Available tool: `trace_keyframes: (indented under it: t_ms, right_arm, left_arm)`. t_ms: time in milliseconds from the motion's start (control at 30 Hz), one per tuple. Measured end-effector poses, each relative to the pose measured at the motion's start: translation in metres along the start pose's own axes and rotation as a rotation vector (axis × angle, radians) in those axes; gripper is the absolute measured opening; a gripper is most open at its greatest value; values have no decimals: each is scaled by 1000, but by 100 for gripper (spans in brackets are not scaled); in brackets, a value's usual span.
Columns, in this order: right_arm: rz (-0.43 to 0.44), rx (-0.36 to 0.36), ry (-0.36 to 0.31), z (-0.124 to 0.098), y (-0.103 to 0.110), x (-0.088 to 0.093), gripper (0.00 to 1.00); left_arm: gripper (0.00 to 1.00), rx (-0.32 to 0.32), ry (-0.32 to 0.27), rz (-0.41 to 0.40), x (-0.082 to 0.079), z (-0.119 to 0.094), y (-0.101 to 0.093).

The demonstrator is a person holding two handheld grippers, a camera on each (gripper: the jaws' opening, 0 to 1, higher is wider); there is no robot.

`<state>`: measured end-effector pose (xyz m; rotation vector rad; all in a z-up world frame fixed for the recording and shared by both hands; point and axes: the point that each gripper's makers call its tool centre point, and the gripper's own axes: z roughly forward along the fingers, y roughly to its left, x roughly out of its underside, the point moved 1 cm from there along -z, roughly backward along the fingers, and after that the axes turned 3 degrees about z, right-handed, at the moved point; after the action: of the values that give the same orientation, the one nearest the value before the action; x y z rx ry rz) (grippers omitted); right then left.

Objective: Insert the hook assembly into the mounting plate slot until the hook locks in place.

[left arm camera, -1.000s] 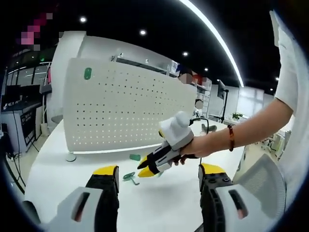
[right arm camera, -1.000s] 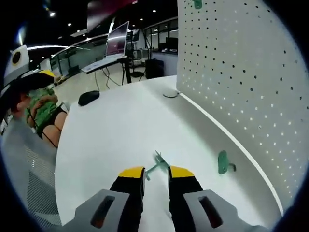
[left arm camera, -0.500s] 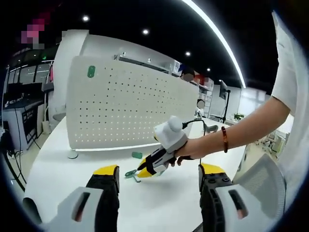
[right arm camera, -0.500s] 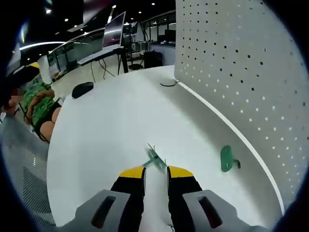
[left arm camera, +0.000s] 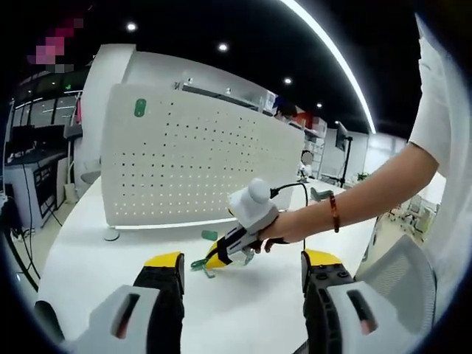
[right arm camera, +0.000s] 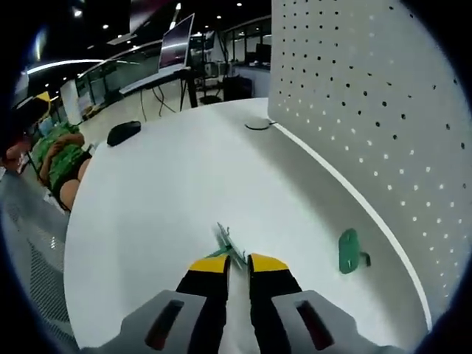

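In the right gripper view, nearest the camera, the right gripper has its yellow-tipped fingers drawn almost together, pinching the near end of a small green hook assembly that lies low against the white tabletop. A little further on and to the right, a second green hook piece lies flat on the tabletop, apart from the gripper and near the foot of the white pegboard mounting plate. The plate stands upright along the right of this view, dotted with rows of small holes. Far back on the tabletop rests a dark computer mouse, and beyond it stand desks with a monitor. In the left gripper view, the left gripper rises from the bottom with its fingers spread wide and nothing between them. Past them, a person's hand holds the right gripper low over the tabletop, its tips at the green hook assembly. Just behind lies the second hook piece. Beyond stands the pegboard mounting plate, with one green hook already fixed near its upper left corner.
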<state>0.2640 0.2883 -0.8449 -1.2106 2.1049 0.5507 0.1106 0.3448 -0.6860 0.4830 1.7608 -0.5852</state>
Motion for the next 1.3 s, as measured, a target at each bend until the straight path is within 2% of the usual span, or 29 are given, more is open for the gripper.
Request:
trace_keyframes:
  t_ms: [167,533,633,667,767,900,1067,1167,1233,1300]
  right_arm:
    - [-10,-4,3,-1,0,1,3]
    - [-8,-3,-17,-8,0,-2,2]
    - [60,-26,-11,-12,4,-1,1]
    - [93,-38,-10,-13,7,-1,1]
    - [96,-27,-25,-19,8,-1,1]
    - [112,-19,-8,-27,10,1,1]
    - [152,-13,-51,-44,16,-8,1]
    - [156,-16,-62,-51,20,-11,1]
    - [138,-44,-63,-55,28,-11,1]
    - [119,-35,-59,-59,32,-11,1]
  left_arm:
    - [65,3,10,5,2,0,0]
    - [65,-3,0,1,0,1,1]
    - [65,0,-3,3,-1,2,-1]
    - [65,1,-2,5,-1,2,-1]
    - [65,8,1,11,0,3,-4]
    - [64,5,0,17,-2,4,-5]
    - [64,16,11,43,-3,6,-9]
    - [64,18,13,45,-4,7,-11]
    - [64,22,1,47,-7,7,-14]
    - [64,25,1,54,-9,7,-18]
